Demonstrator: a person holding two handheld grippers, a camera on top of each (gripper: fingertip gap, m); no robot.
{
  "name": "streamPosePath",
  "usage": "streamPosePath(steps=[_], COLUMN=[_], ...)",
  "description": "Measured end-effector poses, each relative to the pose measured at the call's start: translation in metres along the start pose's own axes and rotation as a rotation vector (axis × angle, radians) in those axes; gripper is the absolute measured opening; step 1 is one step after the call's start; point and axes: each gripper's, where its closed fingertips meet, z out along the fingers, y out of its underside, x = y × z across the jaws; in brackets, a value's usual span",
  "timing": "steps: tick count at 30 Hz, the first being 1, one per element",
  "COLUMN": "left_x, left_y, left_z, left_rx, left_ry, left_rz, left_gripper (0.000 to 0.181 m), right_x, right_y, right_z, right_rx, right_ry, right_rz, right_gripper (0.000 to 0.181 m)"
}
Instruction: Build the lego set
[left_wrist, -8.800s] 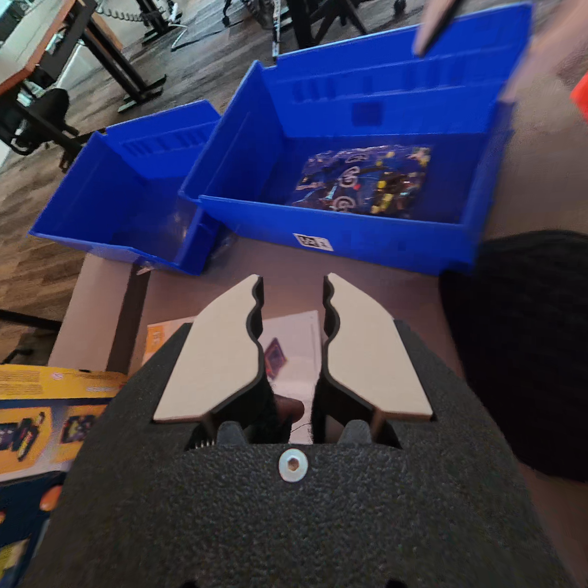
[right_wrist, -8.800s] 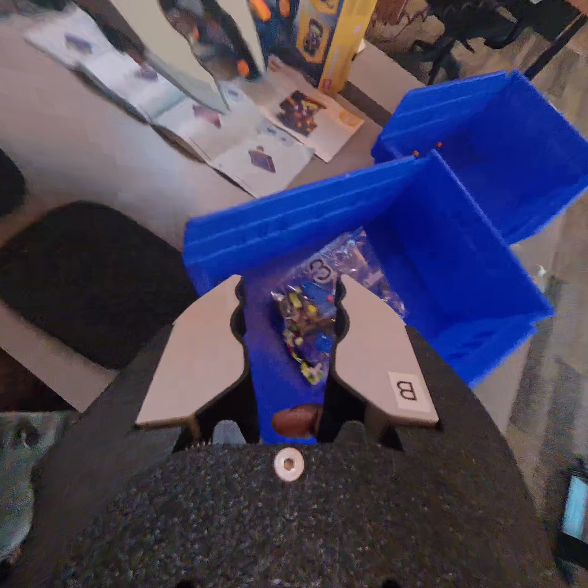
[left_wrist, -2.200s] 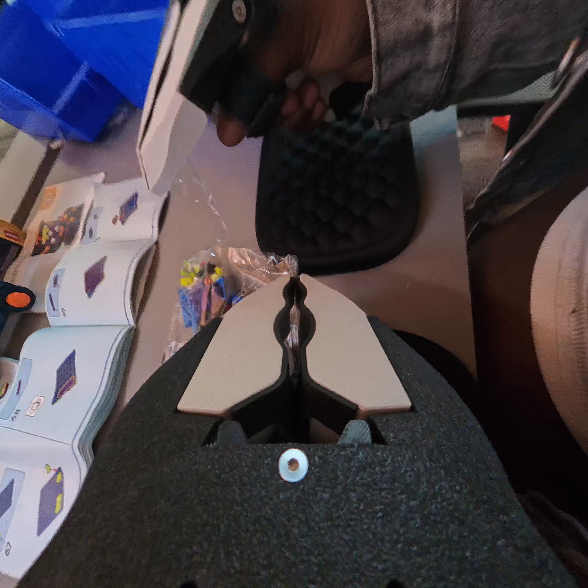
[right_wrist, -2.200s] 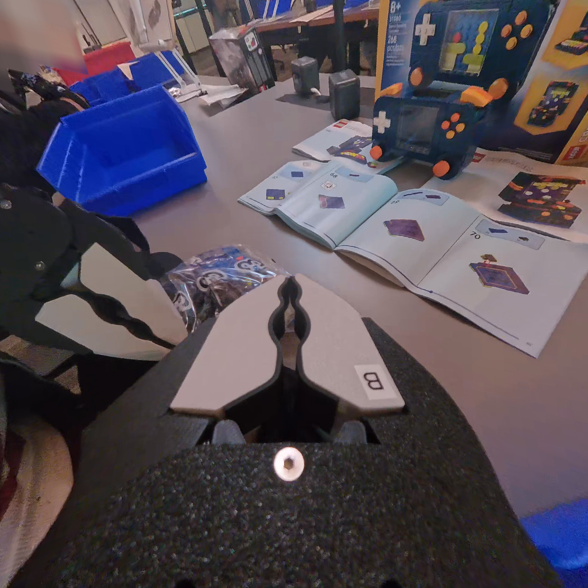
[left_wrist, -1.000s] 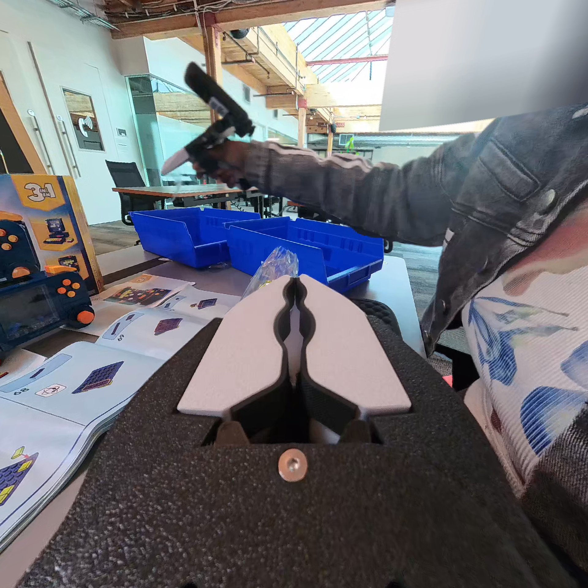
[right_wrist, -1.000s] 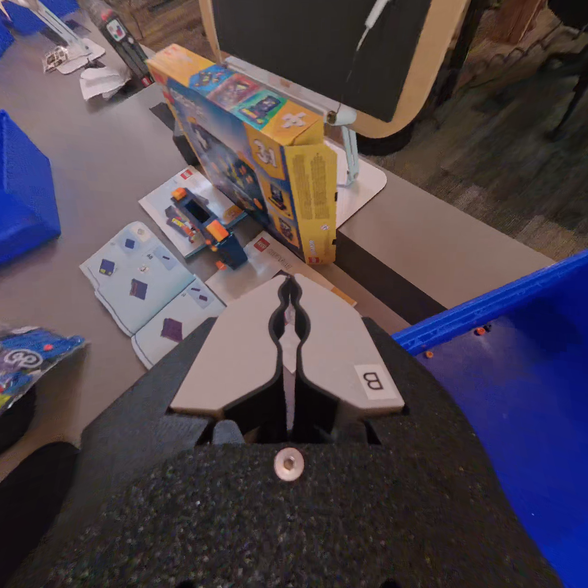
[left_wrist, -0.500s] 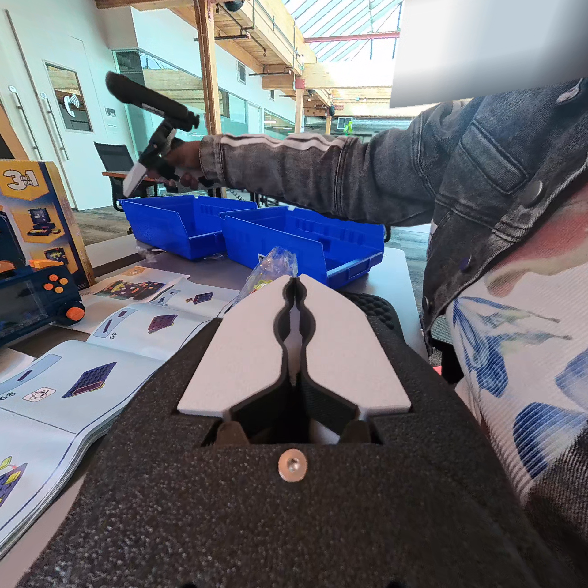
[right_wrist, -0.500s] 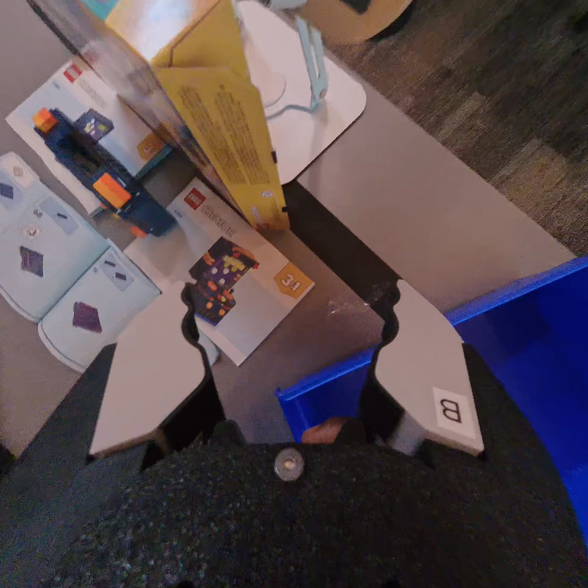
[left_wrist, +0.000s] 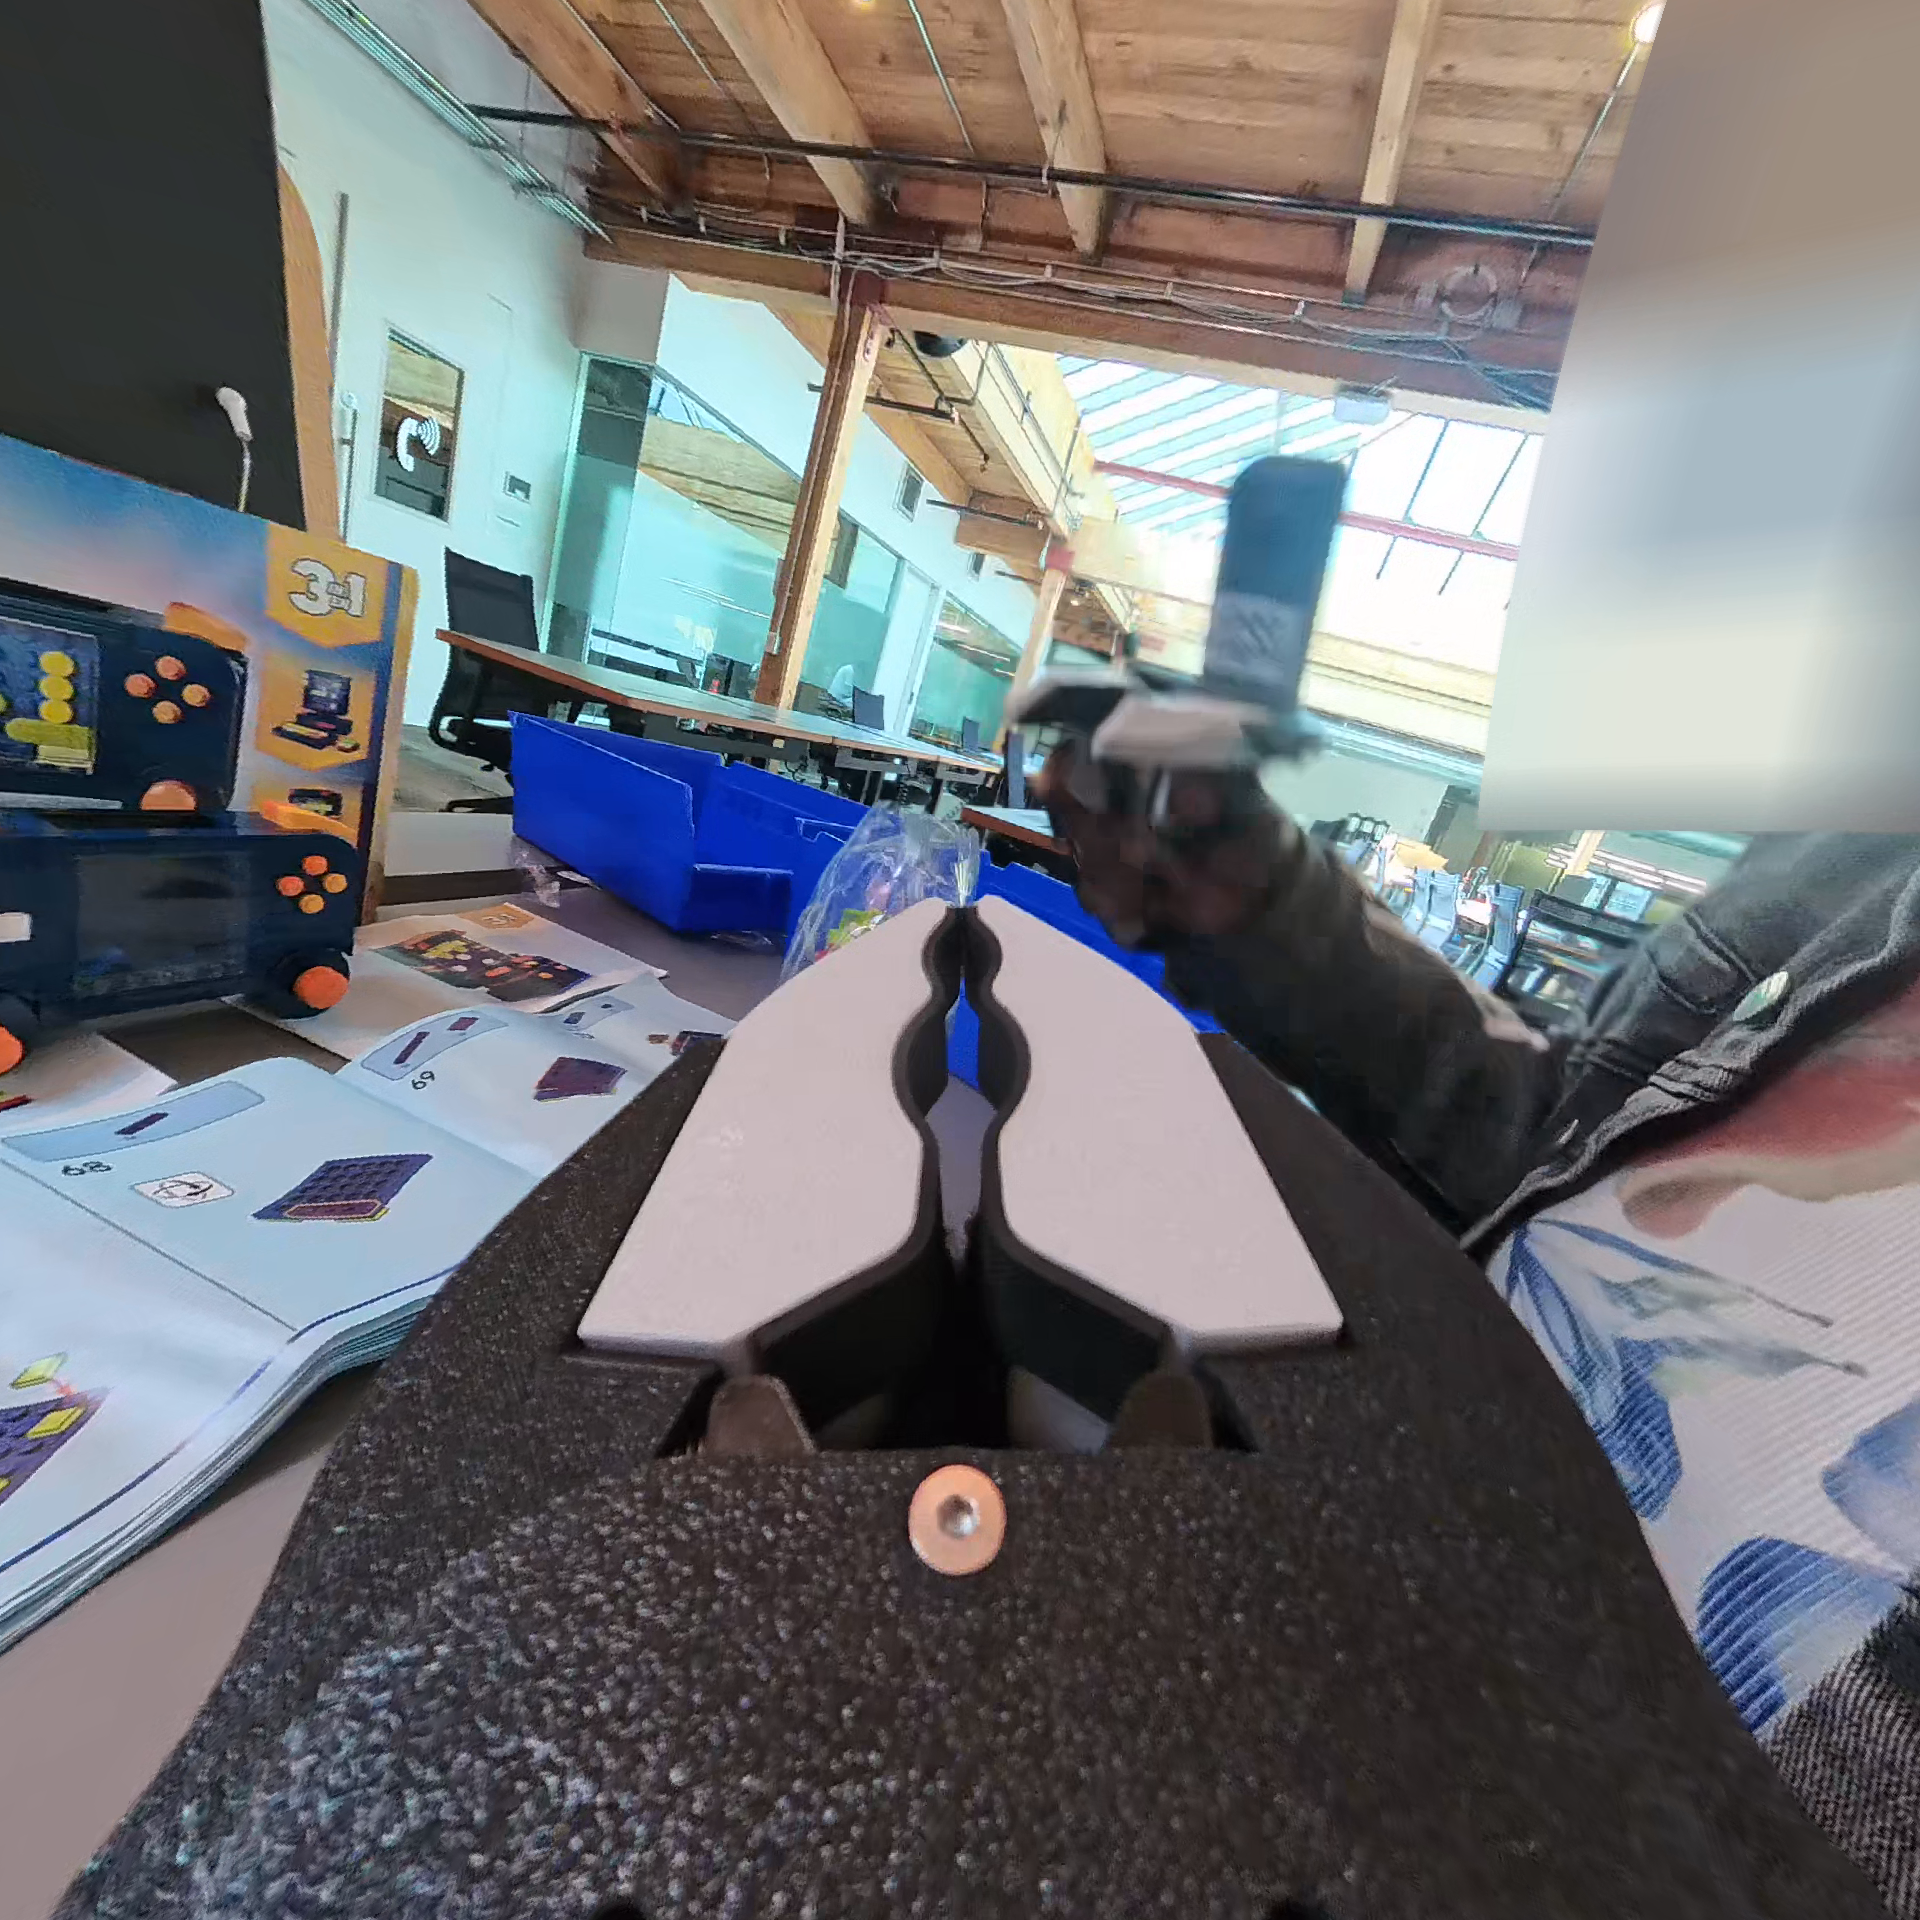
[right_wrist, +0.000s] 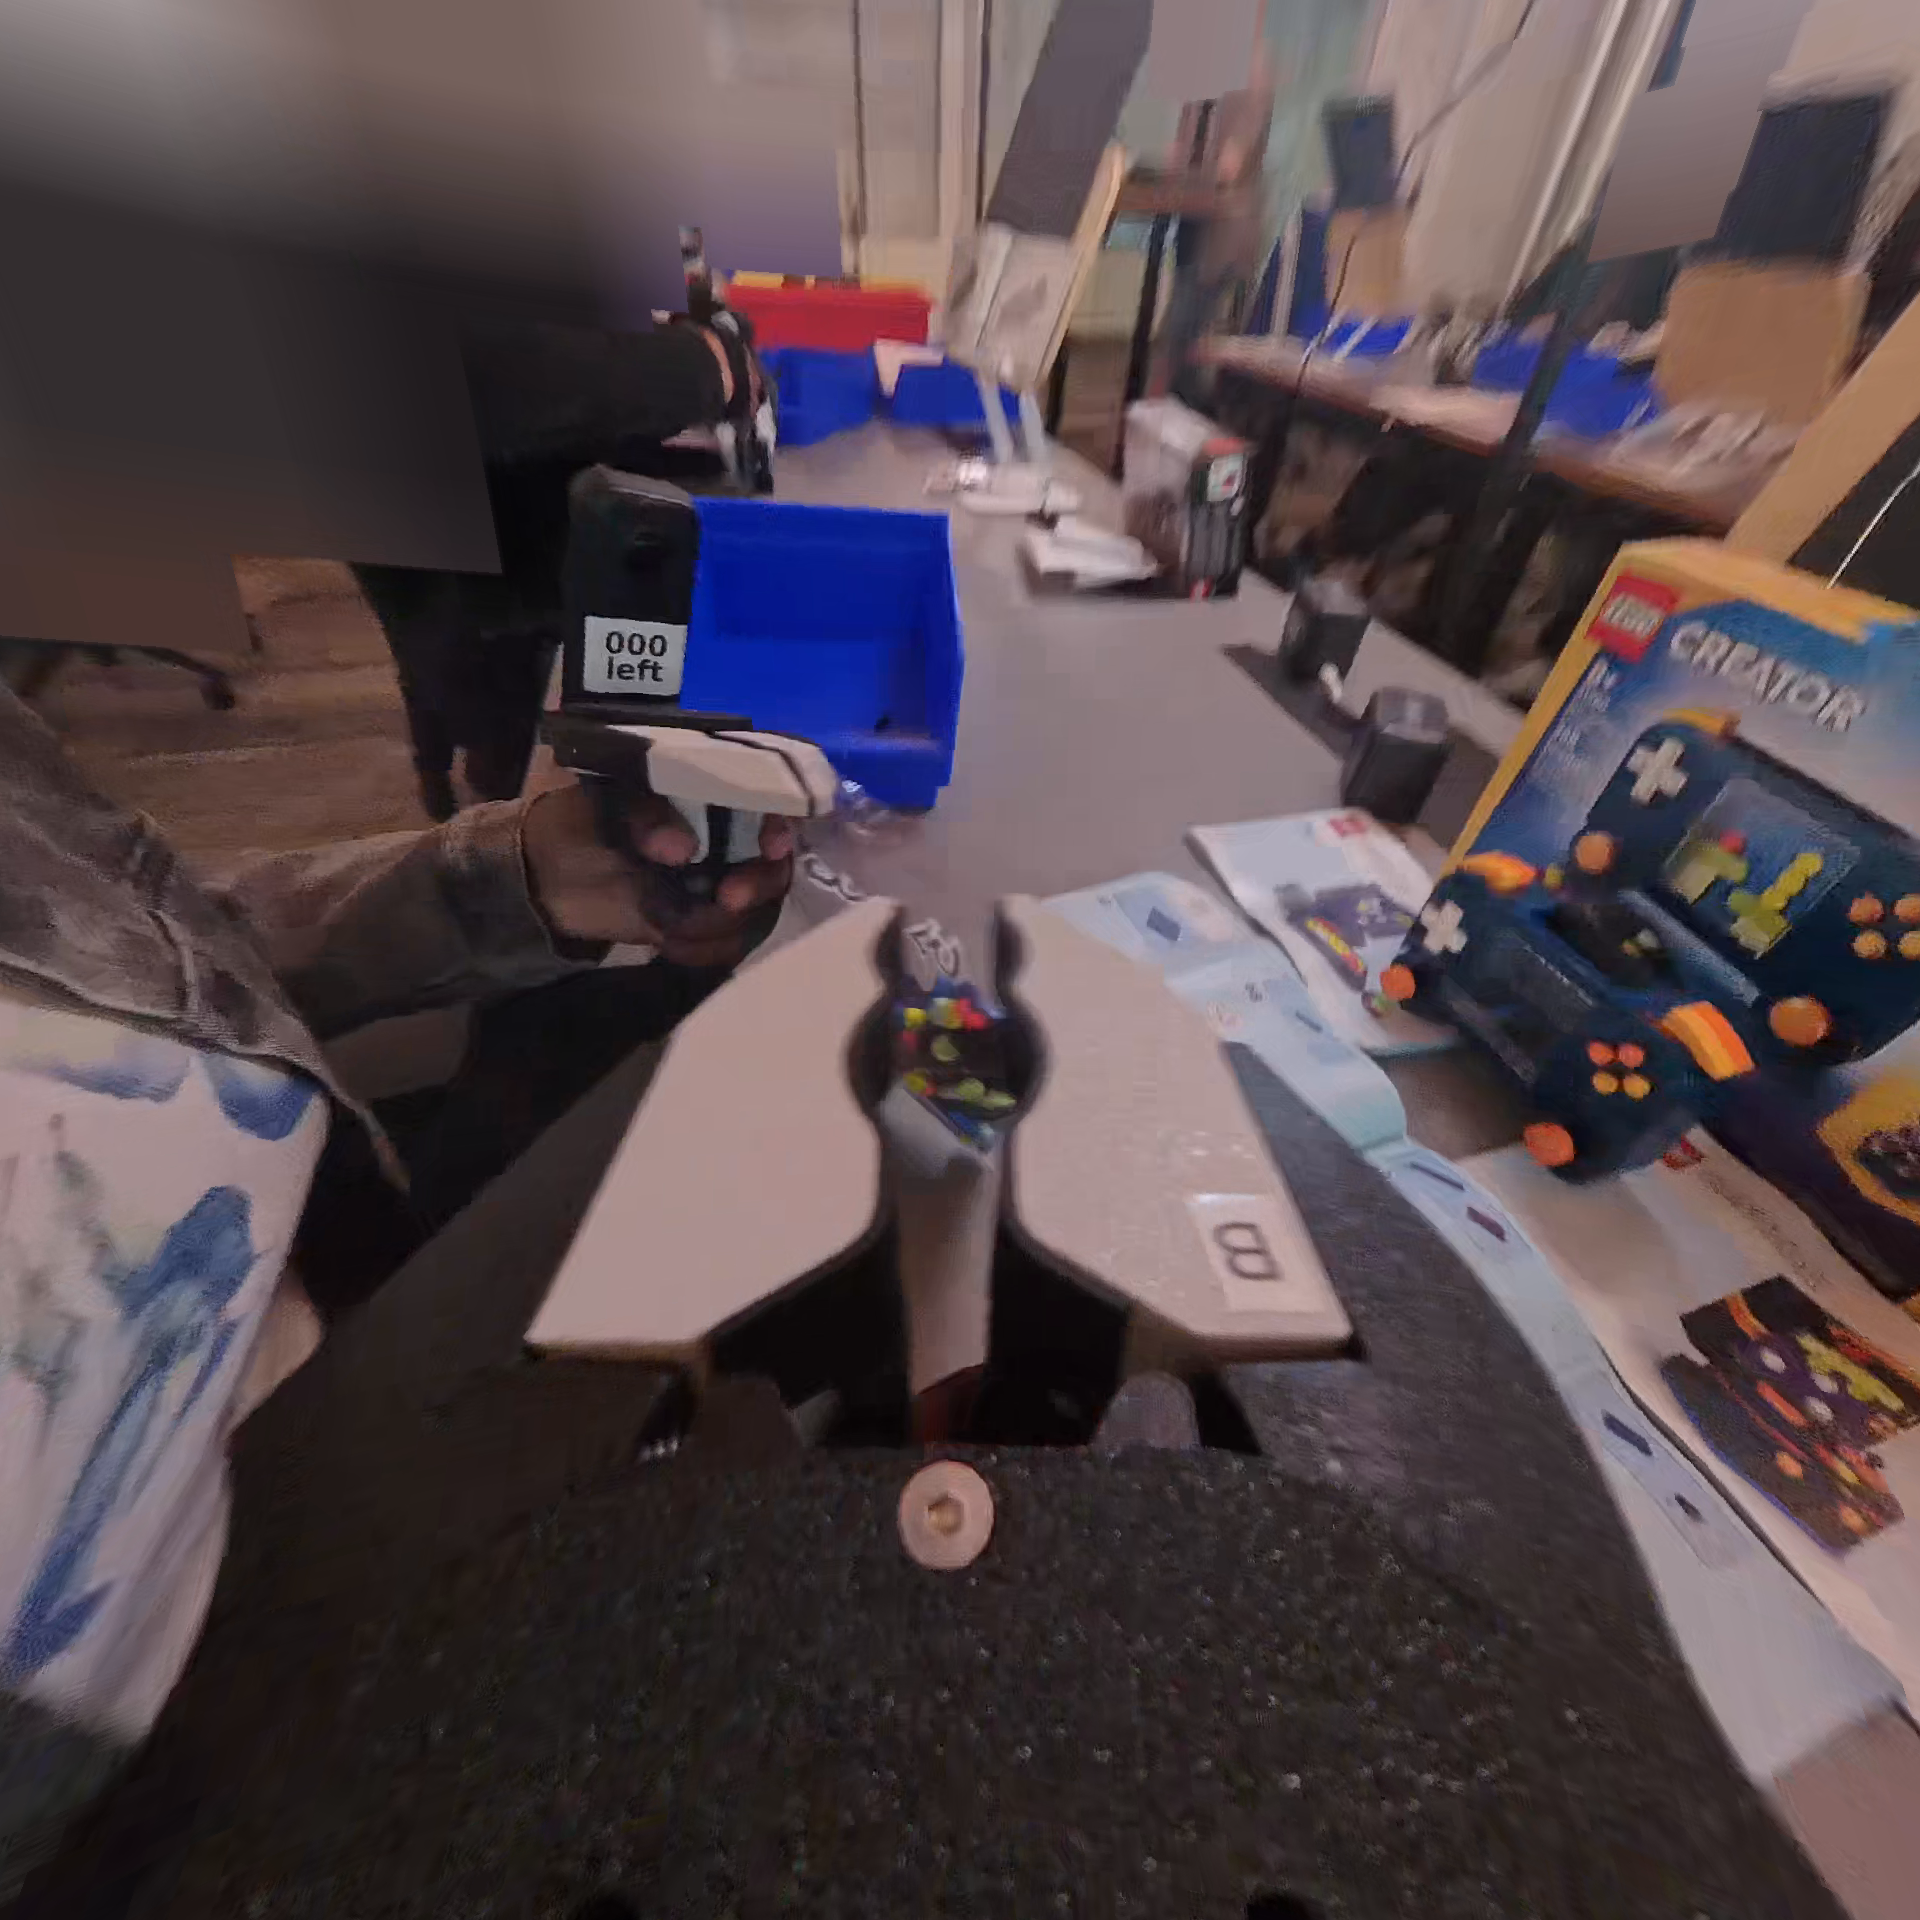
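My left gripper (left_wrist: 961, 914) is shut on the top edge of a clear plastic bag of lego pieces (left_wrist: 873, 883), held up above the grey table. In the right wrist view the left gripper (right_wrist: 821, 779) is at the left with the bag (right_wrist: 945, 1039) hanging under its tip. My right gripper (right_wrist: 949, 914) is open with a narrow gap, and the bag shows through that gap, beyond the fingers. In the left wrist view the right gripper (left_wrist: 1143, 727) is blurred, up and to the right of the bag and apart from it.
An open instruction booklet (left_wrist: 260, 1195) lies on the table at the left, also seen in the right wrist view (right_wrist: 1226, 956). A built dark-blue console model (right_wrist: 1621, 987) and the yellow lego box (right_wrist: 1714, 665) stand beside it. Blue bins (left_wrist: 644, 821) are at the back. The person's torso is close at the right. The gap from one gripper's tips to the other's is roughly 10 cm.
My right gripper has swung back from the blue bin toward the bag and its fingers have narrowed from wide open. My left gripper stays shut on the bag and has tilted up slightly.
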Motion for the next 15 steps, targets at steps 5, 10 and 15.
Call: streamPosePath(steps=[5,10,15], left_x=[0.004,0.013,0.026], left_y=[0.002,0.009,0.020], left_z=[0.001,0.004,0.010], left_rx=[-0.014,-0.048,-0.113], left_ry=[0.009,0.029,0.076], left_rz=[0.009,0.055,0.131], left_gripper=[0.000,0.000,0.000], right_x=[-0.006,-0.002,-0.007], right_y=[0.019,0.026,0.038], right_z=[0.025,0.033,0.035], right_rx=[0.055,-0.121,-0.226], right_ry=[0.195,0.142,0.141], right_rz=[0.022,0.065,0.011], right_gripper=[0.000,0.000,0.000])
